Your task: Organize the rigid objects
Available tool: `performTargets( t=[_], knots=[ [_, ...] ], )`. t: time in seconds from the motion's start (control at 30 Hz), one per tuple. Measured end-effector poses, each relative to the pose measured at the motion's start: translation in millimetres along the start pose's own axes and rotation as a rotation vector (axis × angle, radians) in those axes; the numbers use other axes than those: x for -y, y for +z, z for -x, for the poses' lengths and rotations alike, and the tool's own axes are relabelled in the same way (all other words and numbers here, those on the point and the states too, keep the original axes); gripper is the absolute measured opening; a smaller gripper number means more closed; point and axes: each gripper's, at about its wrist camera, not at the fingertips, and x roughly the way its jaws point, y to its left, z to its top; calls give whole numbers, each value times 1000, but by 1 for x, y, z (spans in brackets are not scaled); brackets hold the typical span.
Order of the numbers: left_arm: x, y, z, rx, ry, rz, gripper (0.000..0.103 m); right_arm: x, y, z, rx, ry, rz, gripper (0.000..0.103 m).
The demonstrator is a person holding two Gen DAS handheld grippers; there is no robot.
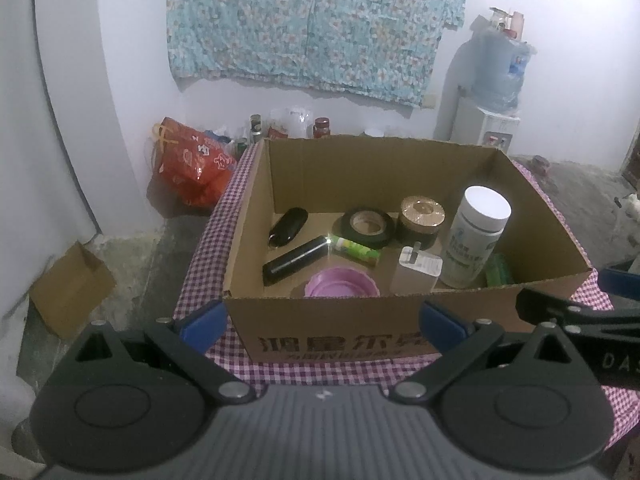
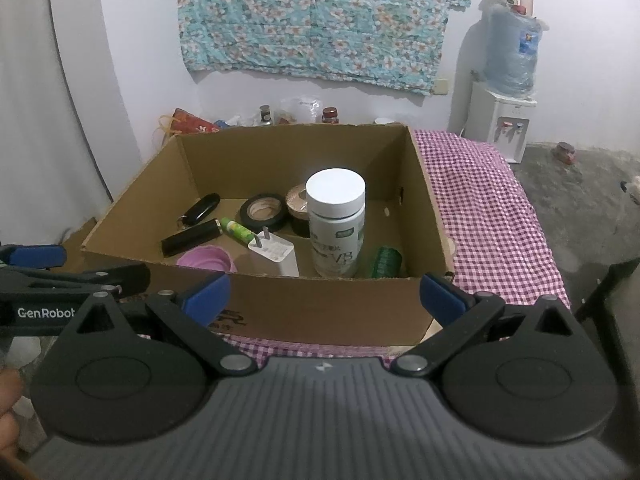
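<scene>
Checked tablecloth (image 2: pixel 484 200) under a cardboard box (image 1: pixel 344 312), the landmark. Inside: white bottle (image 2: pixel 336 220) upright, tape roll (image 1: pixel 368 224), charger (image 2: pixel 276 250), black tube (image 1: pixel 294 260). Left gripper (image 1: pixel 320 320) and right gripper (image 2: pixel 324 300) hover before its near wall, released and empty. Likely between picks; next requires reaching inside.

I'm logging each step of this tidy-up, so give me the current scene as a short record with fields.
container: open cardboard box on a checked cloth
standing in box: white bottle, white charger
lying in box: tape roll, black tube, pink lid, green glue stick, key fob
left claw: open, empty, in front of the box
right claw: open, empty, in front of the box
</scene>
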Motion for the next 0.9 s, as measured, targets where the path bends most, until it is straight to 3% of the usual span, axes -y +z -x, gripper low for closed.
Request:
performTargets(
  t=[0.9],
  knots=[
    [8,0,0,-4,8,-10,102,8,-1,-2,-10,7,-18,101]
  ],
)
